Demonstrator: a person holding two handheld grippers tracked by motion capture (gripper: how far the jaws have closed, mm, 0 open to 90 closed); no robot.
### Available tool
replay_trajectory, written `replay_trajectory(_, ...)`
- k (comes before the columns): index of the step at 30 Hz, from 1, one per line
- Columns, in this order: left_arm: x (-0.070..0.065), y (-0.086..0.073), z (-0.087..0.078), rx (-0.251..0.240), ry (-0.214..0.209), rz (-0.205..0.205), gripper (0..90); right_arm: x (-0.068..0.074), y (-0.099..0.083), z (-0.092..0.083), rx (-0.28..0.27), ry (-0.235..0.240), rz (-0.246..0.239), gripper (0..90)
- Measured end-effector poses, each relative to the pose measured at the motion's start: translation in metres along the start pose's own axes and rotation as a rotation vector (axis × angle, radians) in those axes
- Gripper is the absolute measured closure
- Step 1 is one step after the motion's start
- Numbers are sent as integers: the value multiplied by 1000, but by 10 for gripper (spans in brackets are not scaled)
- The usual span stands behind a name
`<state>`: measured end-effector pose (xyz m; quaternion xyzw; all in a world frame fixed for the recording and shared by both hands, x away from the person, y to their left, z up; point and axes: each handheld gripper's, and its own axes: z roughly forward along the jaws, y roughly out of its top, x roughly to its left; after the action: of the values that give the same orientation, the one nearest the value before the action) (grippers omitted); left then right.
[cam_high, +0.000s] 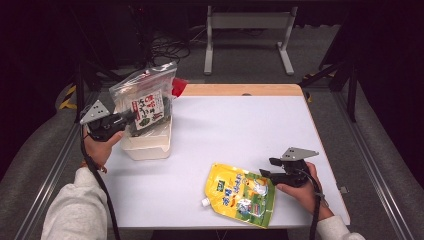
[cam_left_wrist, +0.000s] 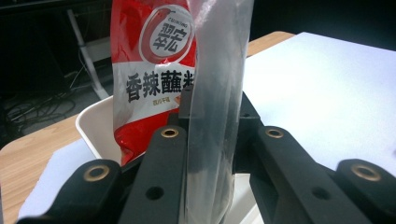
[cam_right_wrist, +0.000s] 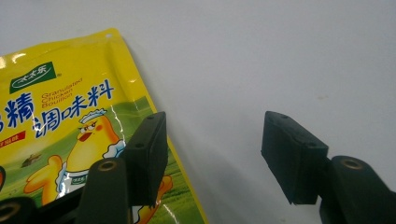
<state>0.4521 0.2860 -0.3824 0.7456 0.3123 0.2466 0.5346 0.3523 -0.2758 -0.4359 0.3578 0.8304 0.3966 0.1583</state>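
The right gripper (cam_high: 266, 167) lies low over the white table (cam_high: 240, 130) with its jaws standing apart and nothing between them. In the right gripper view one black pad (cam_right_wrist: 148, 156) hangs over the edge of the yellow bouillon pouch (cam_right_wrist: 70, 154), while the other pad sits well clear over bare table. The pouch lies flat just beside this gripper, on the side its jaws point to, its white spout (cam_high: 204, 202) at the corner toward the person.

Farther across the table, the left gripper (cam_high: 131, 117) is clamped on a clear plastic bag (cam_high: 145, 97), which stands upright between its jaws; in the left gripper view the film runs straight up from the pinch. The bag hangs over a white bin (cam_high: 147, 142), probably just touching its rim. Beyond the bag, a red seasoning packet (cam_left_wrist: 149, 70) stands inside the bin, leaning on the far wall.
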Motion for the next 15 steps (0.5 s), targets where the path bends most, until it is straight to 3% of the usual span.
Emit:
replay_trajectory(5, 2, -6, -1, -12, 0, -26, 798, 2, 1, 0, 4, 4, -8, 405)
replay_trajectory(10, -1, -8, -2, -7, 3, -13, 796, 2, 1, 1, 5, 3, -11, 407)
replay_trajectory(15, 0, -12, -3, -25, 5, -31, 790, 4, 1, 1, 14, 4, -22, 407)
